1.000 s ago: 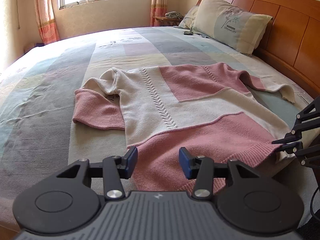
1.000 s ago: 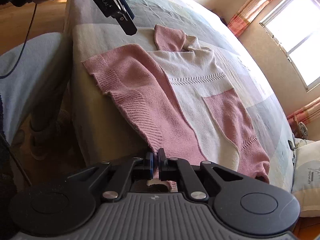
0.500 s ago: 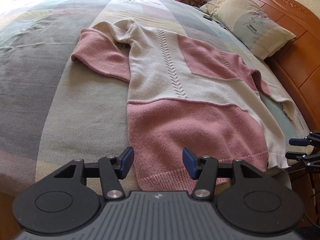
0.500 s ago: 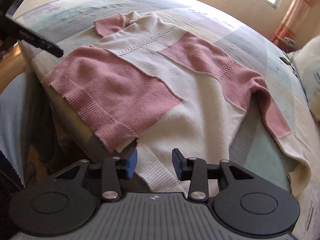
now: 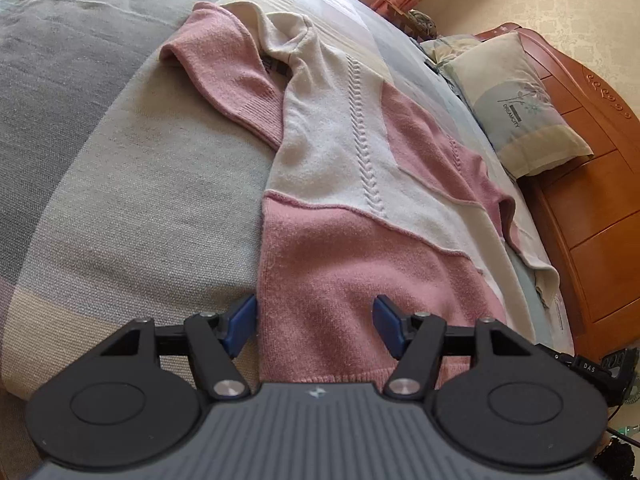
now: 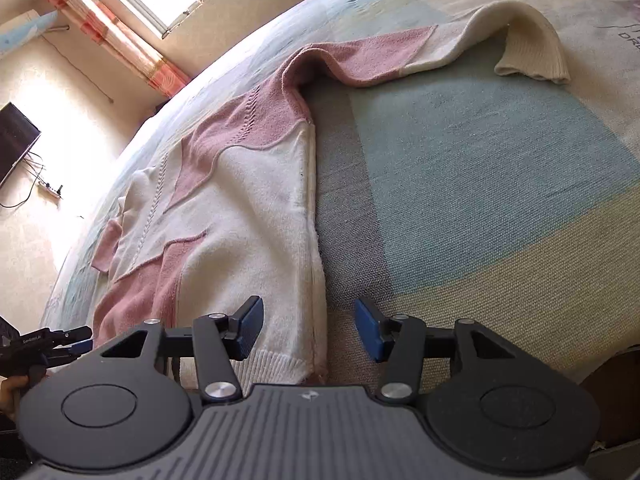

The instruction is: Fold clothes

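left wrist view: the left gripper is seen with its blue fingers spread wide, and the pink hem corner of the sweater is framed between them, nothing being pinched. the sweater is laid flat on the bed, hem toward the near edge. right wrist view: the right gripper is likewise spread apart, and the cream side seam at the sweater's other hem corner is set between its fingers, ungripped.

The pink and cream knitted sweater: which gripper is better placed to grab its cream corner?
Right gripper: open, straddling the pink and cream knitted sweater at its cream hem corner. Left gripper sits over the pink hem.
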Motion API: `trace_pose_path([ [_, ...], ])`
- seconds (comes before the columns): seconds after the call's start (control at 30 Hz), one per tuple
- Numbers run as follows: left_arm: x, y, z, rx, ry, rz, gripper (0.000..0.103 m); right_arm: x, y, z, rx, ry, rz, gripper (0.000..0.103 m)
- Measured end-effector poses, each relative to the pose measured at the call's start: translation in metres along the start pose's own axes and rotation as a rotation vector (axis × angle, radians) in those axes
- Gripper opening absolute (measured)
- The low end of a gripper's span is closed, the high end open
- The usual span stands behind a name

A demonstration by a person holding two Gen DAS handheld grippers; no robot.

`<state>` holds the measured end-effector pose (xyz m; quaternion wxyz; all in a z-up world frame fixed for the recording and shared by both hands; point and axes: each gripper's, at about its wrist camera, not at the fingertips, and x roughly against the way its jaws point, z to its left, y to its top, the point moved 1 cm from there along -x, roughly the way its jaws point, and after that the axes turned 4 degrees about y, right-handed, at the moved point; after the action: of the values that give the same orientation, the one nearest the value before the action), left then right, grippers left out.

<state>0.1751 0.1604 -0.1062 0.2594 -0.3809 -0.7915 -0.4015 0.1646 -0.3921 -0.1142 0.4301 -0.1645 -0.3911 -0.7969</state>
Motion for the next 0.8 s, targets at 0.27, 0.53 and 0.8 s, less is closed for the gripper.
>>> trace_pose_path([
  [0.27,-0.001,-0.007,0.021,0.104,-0.171,0.012,0.061,-0.009,-0.007,-0.004,-0.073,0.142,0.025,0.056],
  [0.53,-0.013,-0.001,0.003,0.011,-0.035,0.032,0.004,-0.021,-0.006,-0.007,-0.119,0.133,0.019,0.014],
  [0.8,0.043,0.013,-0.016,-0.013,-0.101,-0.058,0.004,0.012,0.007,0.043,0.154,0.116,0.018,0.013],
])
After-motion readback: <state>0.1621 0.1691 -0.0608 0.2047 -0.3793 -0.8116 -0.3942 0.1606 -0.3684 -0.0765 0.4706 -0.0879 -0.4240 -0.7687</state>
